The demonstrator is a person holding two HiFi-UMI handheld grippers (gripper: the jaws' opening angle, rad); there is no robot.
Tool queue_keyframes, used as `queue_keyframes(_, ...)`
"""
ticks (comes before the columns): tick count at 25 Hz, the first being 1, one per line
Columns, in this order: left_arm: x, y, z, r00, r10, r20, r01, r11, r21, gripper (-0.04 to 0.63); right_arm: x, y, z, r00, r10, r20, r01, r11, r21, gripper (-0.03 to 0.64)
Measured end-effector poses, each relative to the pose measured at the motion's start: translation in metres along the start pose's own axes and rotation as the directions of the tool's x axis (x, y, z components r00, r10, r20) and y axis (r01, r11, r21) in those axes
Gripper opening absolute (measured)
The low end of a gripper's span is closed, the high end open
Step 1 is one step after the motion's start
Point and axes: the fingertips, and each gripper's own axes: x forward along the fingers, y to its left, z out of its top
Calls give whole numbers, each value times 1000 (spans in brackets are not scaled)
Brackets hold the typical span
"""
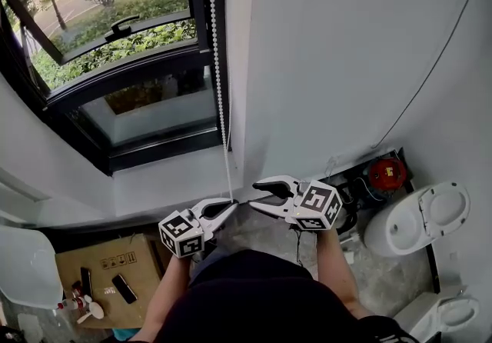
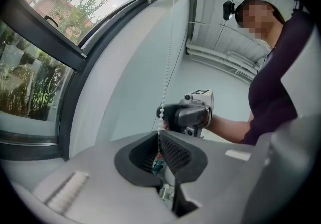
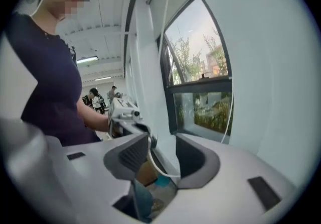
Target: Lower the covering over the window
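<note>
Left gripper [image 1: 231,205] was clenched on the bead chain [image 1: 217,64], pads pinched together on it low down, just above the floor level of the sill. In the left gripper view the chain [image 2: 167,67] dropped straight into the closed jaws of the left gripper [image 2: 159,140]. The chain hung down the white wall [image 1: 330,49] at the right edge of the window [image 1: 123,64], close against the dark frame. Right gripper [image 1: 255,195] sat just beside the left one, jaws released and wide apart. In the right gripper view a loop of the chain [image 3: 150,160] ran between the open jaws of the right gripper [image 3: 160,155], not pinched. Glass was uncovered, trees and road visible outside. Cardboard box [image 1: 108,264] lay on the floor lower left; red item [image 1: 387,174] lay by the wall on the right.
</note>
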Motion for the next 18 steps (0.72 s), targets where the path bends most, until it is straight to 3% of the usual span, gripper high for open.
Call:
queue_keyframes(4,2,-4,-1,1000,-9,2,9,1000,1,18,-15,3,61,980,-49,195,63,996,-62,140)
queue_keyframes(7,4,-6,-2,1000,-15,7,15,1000,-3,18,-16,9,89,961,-38,275,57,996,-63,140)
queue_keyframes(10,3,-8,-1,1000,-16,8,16,1000,-2,18,-11,6,96,949,-59,310,70,997,-26,140)
queue_keyframes(16,0,-11,-3,1000,-18,5,18,1000,10,17,13,21,97,955,7,295,4,999,-39,132)
queue_keyframes(17,0,-11,-3,1000,-18,6,18,1000,11,17,15,21,97,955,6,296,4,999,-34,118)
queue_keyframes(18,0,-12,-3,1000,-18,6,18,1000,11,17,17,20,96,954,3,300,5,1000,-26,54)
